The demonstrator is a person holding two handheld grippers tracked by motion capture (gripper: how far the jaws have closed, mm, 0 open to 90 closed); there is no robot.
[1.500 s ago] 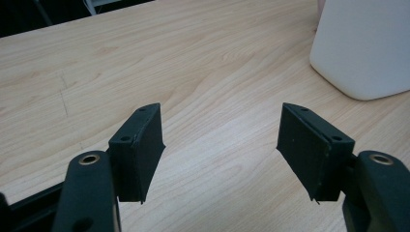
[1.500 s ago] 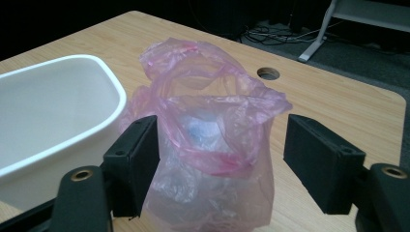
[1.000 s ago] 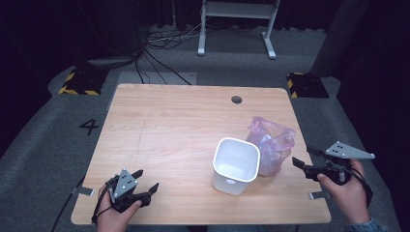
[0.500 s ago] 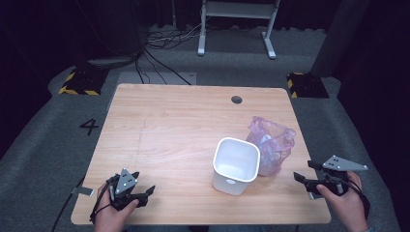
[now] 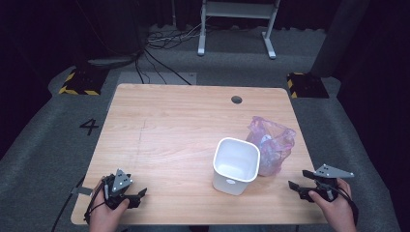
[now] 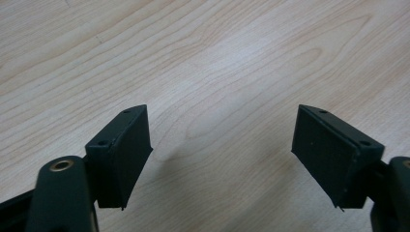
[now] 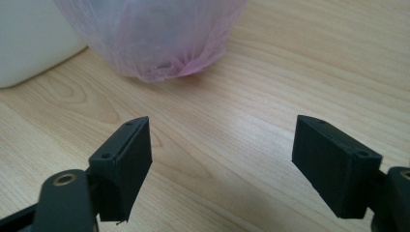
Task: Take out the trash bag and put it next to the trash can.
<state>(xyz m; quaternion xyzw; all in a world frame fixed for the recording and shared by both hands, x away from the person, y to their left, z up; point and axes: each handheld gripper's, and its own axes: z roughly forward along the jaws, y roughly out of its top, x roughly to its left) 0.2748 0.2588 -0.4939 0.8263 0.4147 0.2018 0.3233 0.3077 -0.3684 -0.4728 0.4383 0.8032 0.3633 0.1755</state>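
**White bin and pink bag on a pale wood tabletop**

White bin [image 5: 236, 165] stands upright and empty at the right-centre of the tabletop [image 5: 174, 130], its square mouth open to the high view. A translucent pink plastic bag [image 5: 270, 145] sits just behind and to the right of it, touching its side; something pale shows through the film, too blurred to name.

The tabletop is light wood with clear grain, rounded corners and a round cable hole [image 5: 236, 99] near its far edge. It stands on grey carpet [image 5: 58, 140] marked with a black "4" [image 5: 89, 126] at the left. Yellow-and-black striped blocks [image 5: 77, 83] lie on the floor beyond both far corners, cables [image 5: 159, 48] trail across it, and a white metal frame [image 5: 237, 24] stands at the back against a dark room.

The left gripper [image 5: 130, 197] rests at the near left corner, its fingers [image 6: 121, 154] wide apart over bare wood. The right gripper [image 5: 302, 186] is at the near right edge, fingers [image 7: 123, 164] also wide apart, pointed toward the bag's base with the bin at the view's upper left.
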